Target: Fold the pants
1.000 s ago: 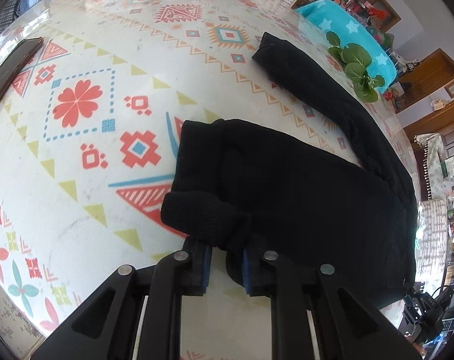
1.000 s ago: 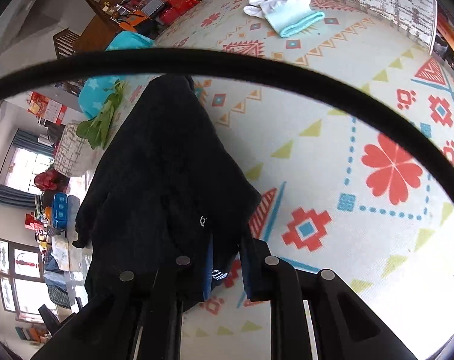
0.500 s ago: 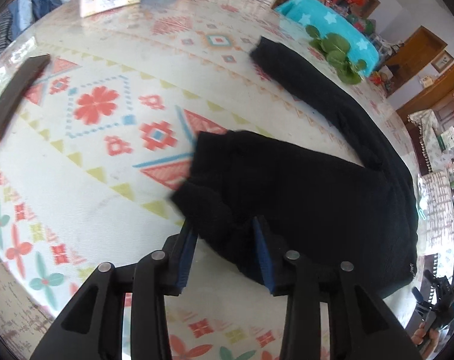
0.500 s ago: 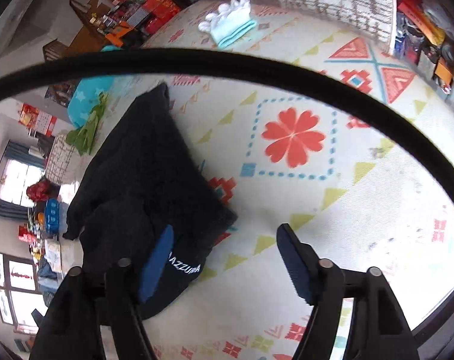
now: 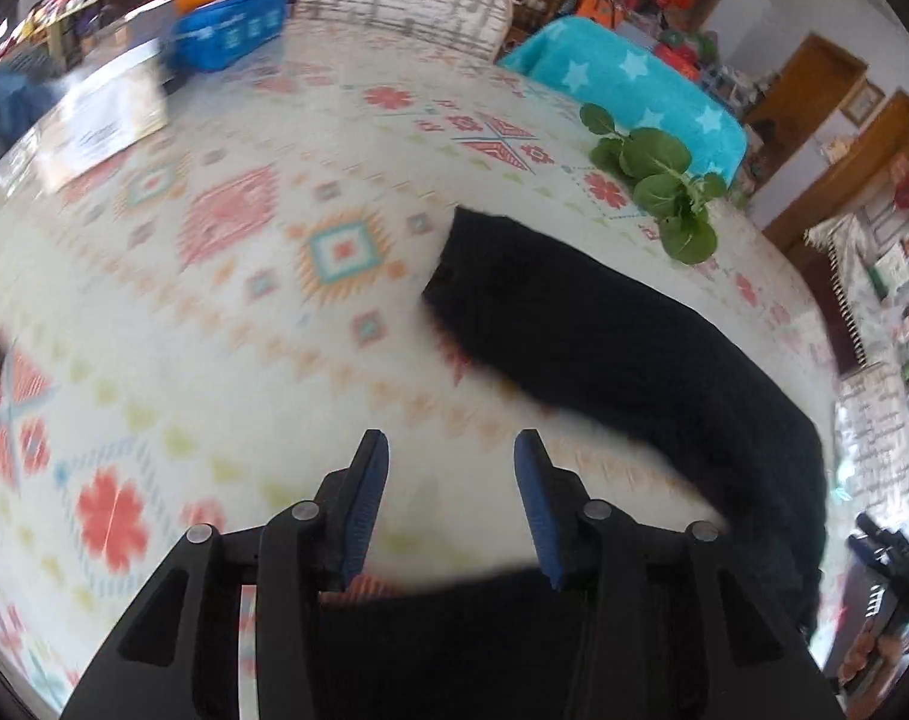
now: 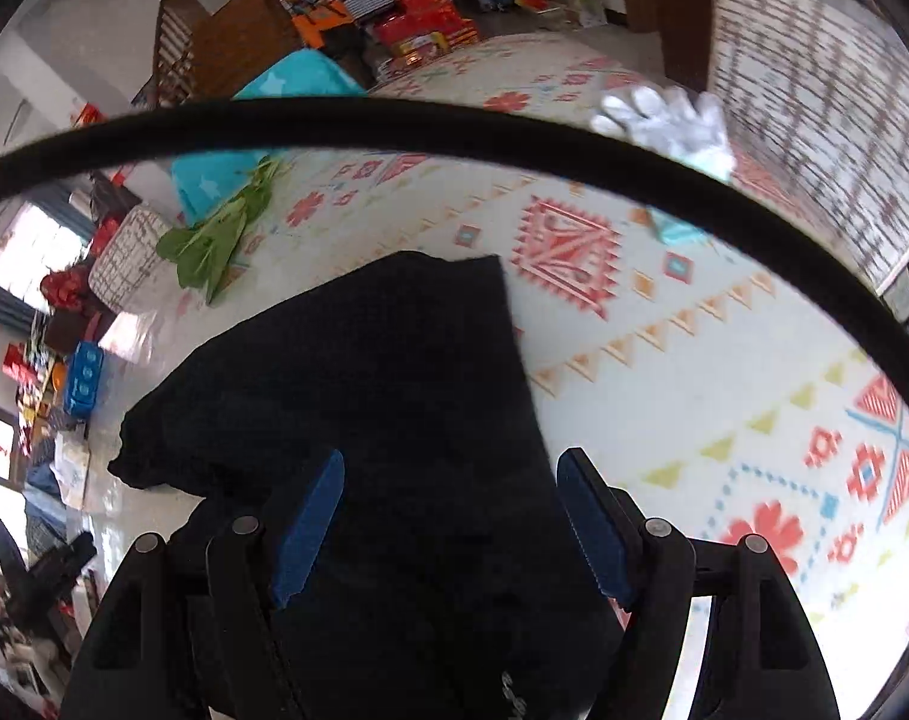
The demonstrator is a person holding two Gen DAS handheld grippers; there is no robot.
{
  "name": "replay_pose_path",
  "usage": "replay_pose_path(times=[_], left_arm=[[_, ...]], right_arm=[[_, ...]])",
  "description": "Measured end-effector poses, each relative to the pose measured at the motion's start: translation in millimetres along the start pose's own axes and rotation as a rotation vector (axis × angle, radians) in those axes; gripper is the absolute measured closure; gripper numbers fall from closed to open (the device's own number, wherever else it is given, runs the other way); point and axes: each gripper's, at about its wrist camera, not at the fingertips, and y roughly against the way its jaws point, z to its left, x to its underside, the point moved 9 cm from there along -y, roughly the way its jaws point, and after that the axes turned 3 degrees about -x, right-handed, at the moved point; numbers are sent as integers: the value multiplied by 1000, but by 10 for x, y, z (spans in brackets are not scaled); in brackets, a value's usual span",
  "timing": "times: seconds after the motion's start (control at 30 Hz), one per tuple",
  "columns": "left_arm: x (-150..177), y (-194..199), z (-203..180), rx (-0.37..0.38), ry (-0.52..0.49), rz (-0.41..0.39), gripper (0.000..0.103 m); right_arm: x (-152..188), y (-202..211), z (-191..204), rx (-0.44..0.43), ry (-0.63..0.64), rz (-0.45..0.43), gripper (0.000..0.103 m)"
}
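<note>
Black pants (image 6: 358, 396), one pair, lie folded on the patterned counter (image 5: 226, 324), one leg end stretching toward one leafy green (image 5: 664, 180). Left gripper (image 5: 451, 498) has just been opening; its two blue fingers (image 5: 364, 504) stand apart over bare counter. Right gripper (image 6: 448, 528) spreads wide above the pants, gripping nothing. One white glove (image 6: 670, 120) lies farther off.

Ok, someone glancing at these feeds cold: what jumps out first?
The black pants, a dark heap on the patterned tablecloth, below both open grippers: the left gripper hovers over bare cloth, the right gripper over the fabric. Next, the leafy greens at the table's far edge.
</note>
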Motion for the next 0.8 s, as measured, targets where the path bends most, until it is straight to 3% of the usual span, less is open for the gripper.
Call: replay_pose_path(times=[0.2,0.33,0.53,0.8], left_arm=[[-747,-603,-165,4,-60,37,60],[-1034,-920,-139,11,-77,70,60],[-1122,-1162,-266,124,-127,116,60],[-1132,-1196,-429,155,-204,86,50]], right_arm=[[-674,-496,342,57,144,29,24],[-936,-796,476,74,212,79,24],[-1072,-1164,551,89,279,165,24],[-962,-1512,584,132,378,259,23]])
